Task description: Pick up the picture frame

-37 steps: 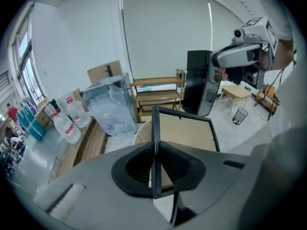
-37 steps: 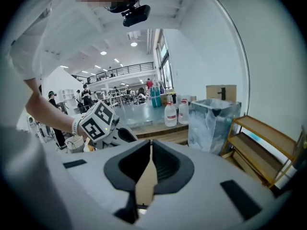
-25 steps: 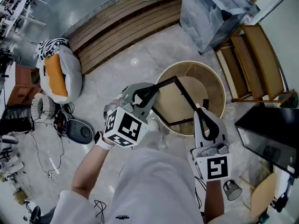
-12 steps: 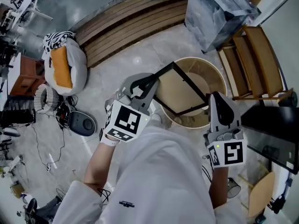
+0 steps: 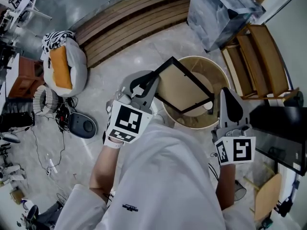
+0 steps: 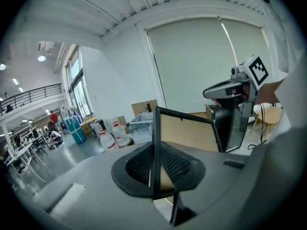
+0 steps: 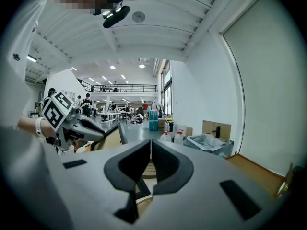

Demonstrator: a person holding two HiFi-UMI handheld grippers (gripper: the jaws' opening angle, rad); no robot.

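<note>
The picture frame (image 5: 184, 87), a thin black rim around a tan back, hangs tilted above a round tan basket (image 5: 224, 78). My left gripper (image 5: 152, 78) is shut on the frame's left corner. In the left gripper view the black edge of the picture frame (image 6: 189, 131) runs straight between the pads of my left gripper (image 6: 154, 152). My right gripper (image 5: 219, 96) is shut on the frame's right corner, and in the right gripper view my right gripper (image 7: 150, 157) has its jaws pressed together on the thin edge. The picture frame (image 7: 112, 135) stretches toward my left gripper (image 7: 91, 126).
A slatted wooden bench (image 5: 129, 18) lies at the back, a plastic-wrapped box (image 5: 220, 8) and a wooden chair (image 5: 261, 56) at the right. A black tabletop (image 5: 283, 133) sits at the right edge. A bag with an orange cushion (image 5: 64, 66) and cables with a black device (image 5: 81, 126) lie left.
Both grippers have carried the frame up and away from the basket's inside. The right gripper has shifted right and the frame now sits flatter across the basket's top.
</note>
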